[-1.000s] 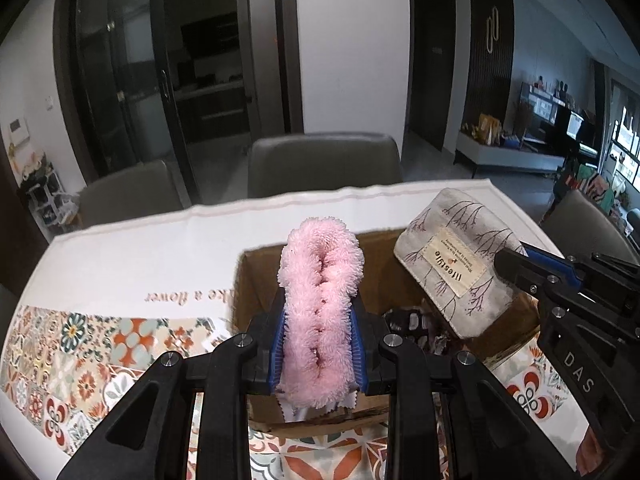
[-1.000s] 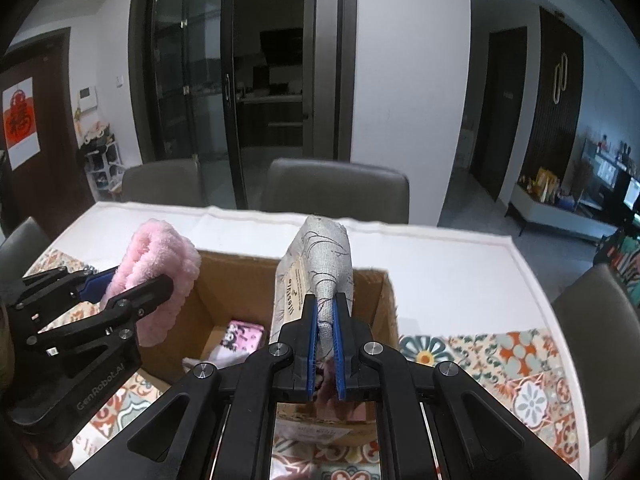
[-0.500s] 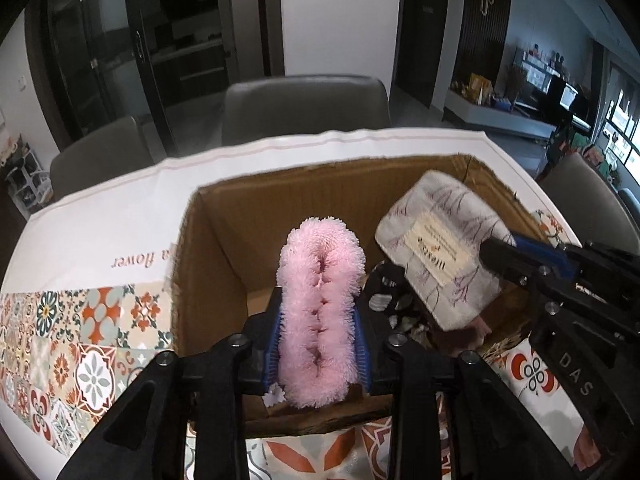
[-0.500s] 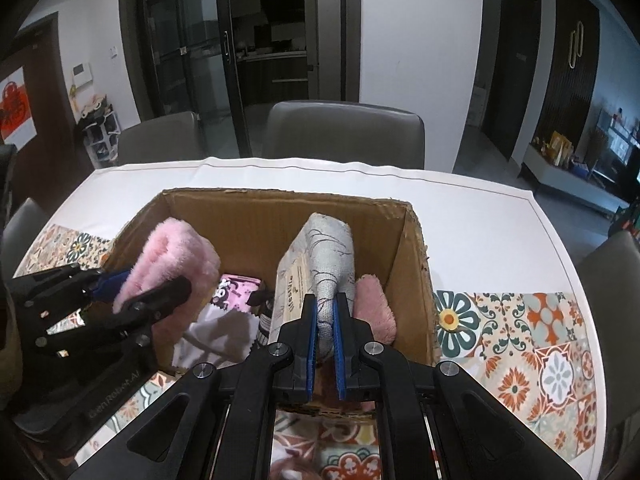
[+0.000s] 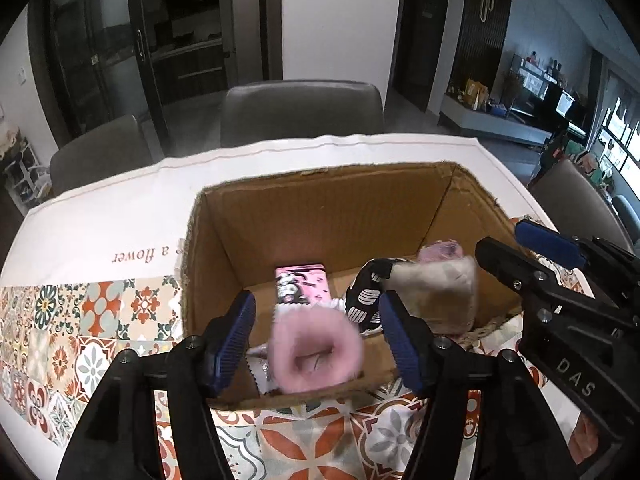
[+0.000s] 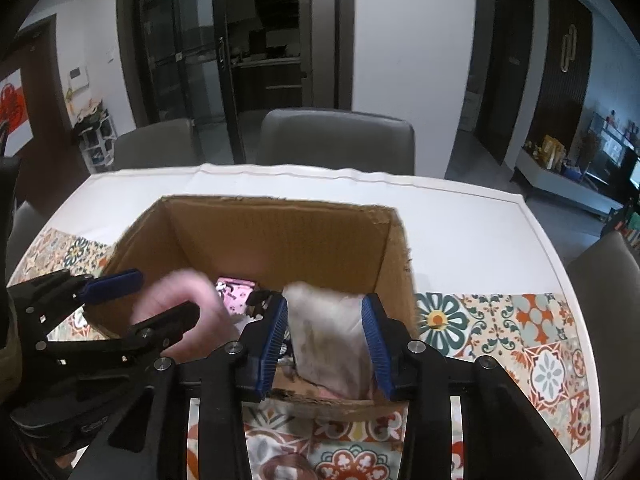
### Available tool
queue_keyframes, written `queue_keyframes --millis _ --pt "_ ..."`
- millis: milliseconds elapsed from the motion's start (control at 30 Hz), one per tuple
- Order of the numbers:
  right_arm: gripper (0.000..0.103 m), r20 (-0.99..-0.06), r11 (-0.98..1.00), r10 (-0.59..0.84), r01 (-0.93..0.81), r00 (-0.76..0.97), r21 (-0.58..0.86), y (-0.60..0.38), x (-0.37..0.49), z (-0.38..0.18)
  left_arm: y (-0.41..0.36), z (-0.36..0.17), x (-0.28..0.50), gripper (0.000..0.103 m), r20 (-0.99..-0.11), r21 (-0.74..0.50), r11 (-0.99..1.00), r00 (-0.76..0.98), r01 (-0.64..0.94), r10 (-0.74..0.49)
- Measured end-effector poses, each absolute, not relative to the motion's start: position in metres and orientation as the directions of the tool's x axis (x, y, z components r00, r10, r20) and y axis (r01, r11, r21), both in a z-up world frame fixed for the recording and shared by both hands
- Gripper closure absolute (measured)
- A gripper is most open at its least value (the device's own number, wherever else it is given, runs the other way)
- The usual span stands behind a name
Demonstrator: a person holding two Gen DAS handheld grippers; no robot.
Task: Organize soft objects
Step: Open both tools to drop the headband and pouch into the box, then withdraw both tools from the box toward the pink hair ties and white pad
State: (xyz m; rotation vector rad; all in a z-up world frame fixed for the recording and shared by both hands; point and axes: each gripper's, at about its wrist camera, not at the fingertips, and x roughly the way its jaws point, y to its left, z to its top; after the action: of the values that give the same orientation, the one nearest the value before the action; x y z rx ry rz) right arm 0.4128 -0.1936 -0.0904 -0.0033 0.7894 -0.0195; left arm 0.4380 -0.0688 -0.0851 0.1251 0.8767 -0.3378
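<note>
An open cardboard box (image 5: 328, 216) (image 6: 280, 232) stands on the table. My left gripper (image 5: 316, 332) is open above the box's near edge; a fluffy pink scrunchie (image 5: 316, 354) (image 6: 180, 304), blurred, drops free between its fingers. My right gripper (image 6: 324, 340) is open over the box's right side; a beige fabric pouch (image 6: 328, 340) (image 5: 436, 292), blurred, falls between its fingers. The left gripper also shows in the right wrist view (image 6: 132, 300), the right gripper in the left wrist view (image 5: 524, 248).
Inside the box lie a pink printed pouch (image 5: 300, 284), a black-and-white patterned item (image 5: 368, 292) and another pink soft item (image 5: 440, 250). The table has a white and tiled-pattern cloth (image 6: 500, 320). Grey chairs (image 5: 300, 112) stand behind it.
Both grippers have opened and let go. The pink scrunchie and the beige pouch are dropping into the box. Both grippers have tipped down over the box.
</note>
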Motion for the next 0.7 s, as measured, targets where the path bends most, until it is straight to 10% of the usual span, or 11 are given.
queue_keyframes --millis 700 --pt "0.049 -0.637 0.987 -0.089 0.152 0.765 0.045 -0.221 0.336 -0.044 -0.075 -0.032 0.359 0.037 -0.643 0.002 0.924 0.709 0.382 -0.291"
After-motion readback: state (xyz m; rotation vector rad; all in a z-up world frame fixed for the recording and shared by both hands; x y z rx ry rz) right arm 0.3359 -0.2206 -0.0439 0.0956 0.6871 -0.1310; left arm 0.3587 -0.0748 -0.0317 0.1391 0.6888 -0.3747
